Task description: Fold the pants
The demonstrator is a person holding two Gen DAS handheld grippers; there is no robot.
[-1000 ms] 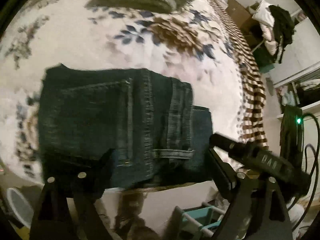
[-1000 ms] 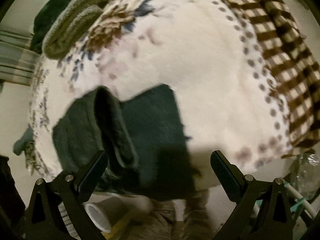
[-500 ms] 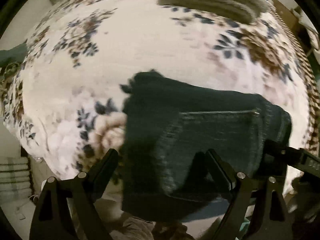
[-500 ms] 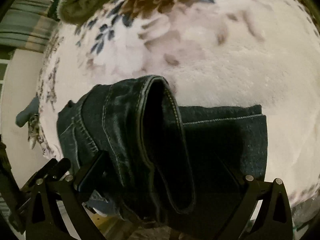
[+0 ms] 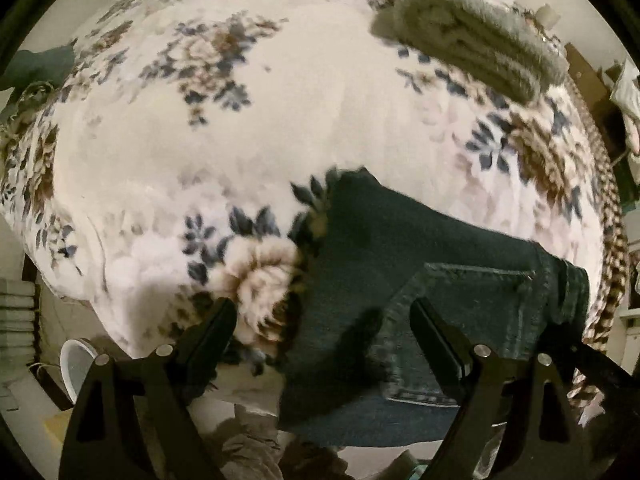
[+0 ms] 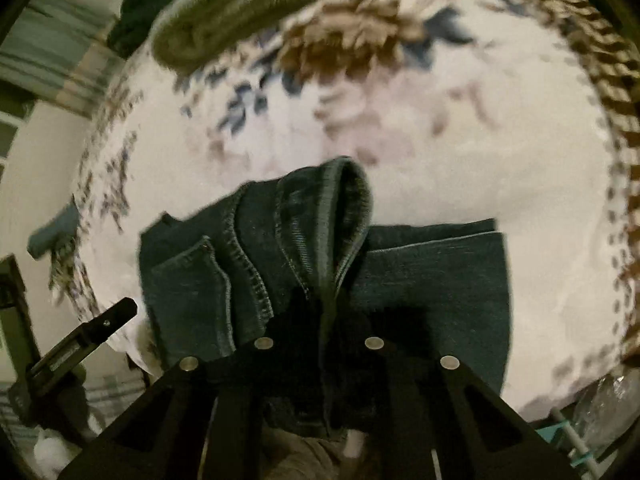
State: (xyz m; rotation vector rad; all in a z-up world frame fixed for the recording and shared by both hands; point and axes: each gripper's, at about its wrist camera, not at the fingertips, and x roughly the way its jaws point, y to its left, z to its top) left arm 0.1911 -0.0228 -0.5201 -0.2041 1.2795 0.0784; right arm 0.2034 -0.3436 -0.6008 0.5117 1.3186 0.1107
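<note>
The right gripper (image 6: 320,320) has just closed, apparently pinching the folded pants' (image 6: 300,248) waistband on the floral bed (image 5: 240,140); the left gripper (image 5: 324,320) hangs spread.

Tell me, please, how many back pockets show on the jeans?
1: a stitched back pocket near the waistband of the jeans, by the open left tool; others may be hidden.

A: How many garments lie on the one floral fleece blanket (image 5: 248,128)?
B: One pair of dark blue denim pants (image 5: 420,280), lower right; one rolled grey-green towel (image 5: 480,44), upper right.
A: Grippers?
B: Two.
</note>
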